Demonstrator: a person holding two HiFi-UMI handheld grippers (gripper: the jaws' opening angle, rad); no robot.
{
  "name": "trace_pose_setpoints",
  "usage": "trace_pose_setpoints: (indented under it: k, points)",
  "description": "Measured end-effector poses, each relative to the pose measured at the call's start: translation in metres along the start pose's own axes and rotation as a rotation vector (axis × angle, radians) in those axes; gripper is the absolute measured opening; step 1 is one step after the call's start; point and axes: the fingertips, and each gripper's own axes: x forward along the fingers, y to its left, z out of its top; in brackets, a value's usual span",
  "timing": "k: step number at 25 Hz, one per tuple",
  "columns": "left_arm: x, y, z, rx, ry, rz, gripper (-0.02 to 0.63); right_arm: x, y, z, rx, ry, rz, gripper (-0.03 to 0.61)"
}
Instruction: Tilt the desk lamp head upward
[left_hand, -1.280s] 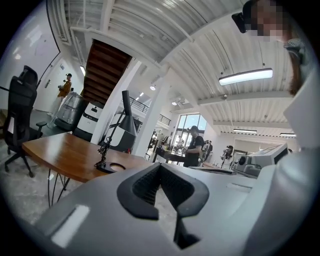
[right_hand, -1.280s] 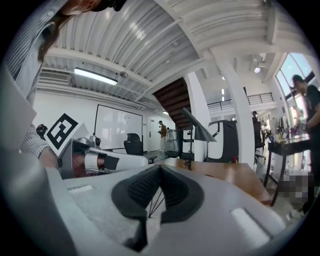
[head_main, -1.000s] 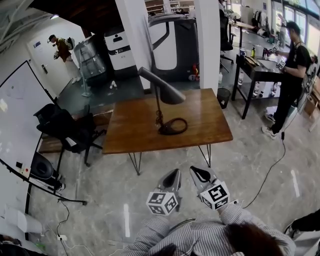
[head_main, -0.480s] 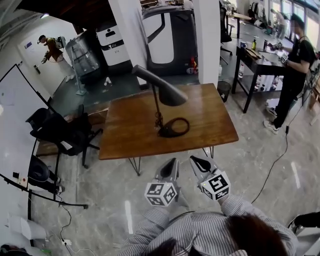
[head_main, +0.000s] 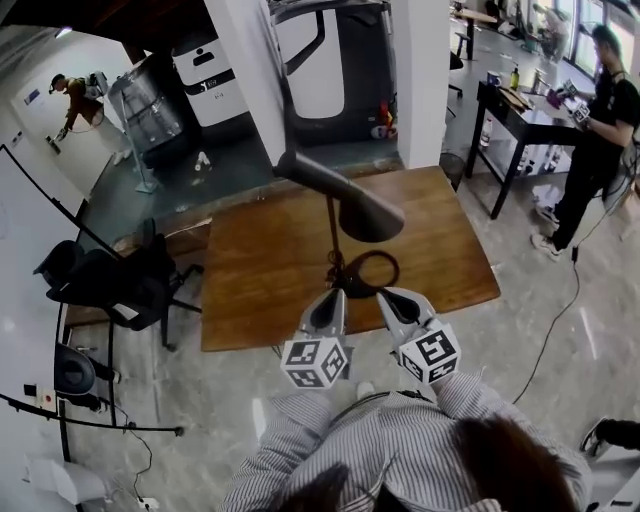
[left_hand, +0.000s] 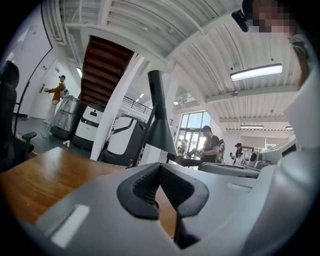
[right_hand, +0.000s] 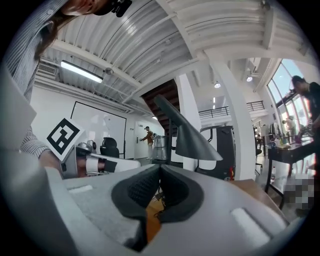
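your left claw and right claw hang side by side at the near edge of the wooden table. each has its jaws pressed together on nothing, and the ribbed black pads meet at the tips in both gripper views.

just ahead of the tips lies the lamp's ring base, an open loop of dark metal flat on the wood. a thin straight stem rises from it, ahead of the left claw. the lamp head sits above and ahead of both claws. it is a long matt-dark cone, narrow at its far end and flaring to a wide mouth that faces down at the table. past the table stands a white pillar.

to do this well, you'd likely part one claw's jaws before reaching up. take the shade at its wide rim, not the smooth flank, which looks apt to slip. lift slowly. the base looks light, so steady the stem or base with the other claw.
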Motion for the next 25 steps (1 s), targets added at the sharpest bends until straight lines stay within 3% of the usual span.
trace_pose_setpoints:
  k: [6, 13, 17, 25]
  points:
    - [0.033, 0.032, 0.003, 0.038, 0.044, -0.004, 0.0, 0.033, -0.018, -0.005, 0.013, 0.009, -0.056, 0.0]
    - [0.07, 0.051, 0.004, 0.062, 0.081, -0.012, 0.026, 0.067, -0.035, -0.011, 0.092, 0.024, -0.041, 0.0]
    - [0.089, 0.056, 0.0, 0.083, 0.108, -0.023, 0.069, 0.079, -0.041, -0.011, 0.163, -0.004, -0.017, 0.027]
    - [0.113, 0.058, -0.003, 0.106, 0.145, -0.027, 0.083, 0.102, -0.05, -0.012, 0.341, -0.05, 0.033, 0.044]
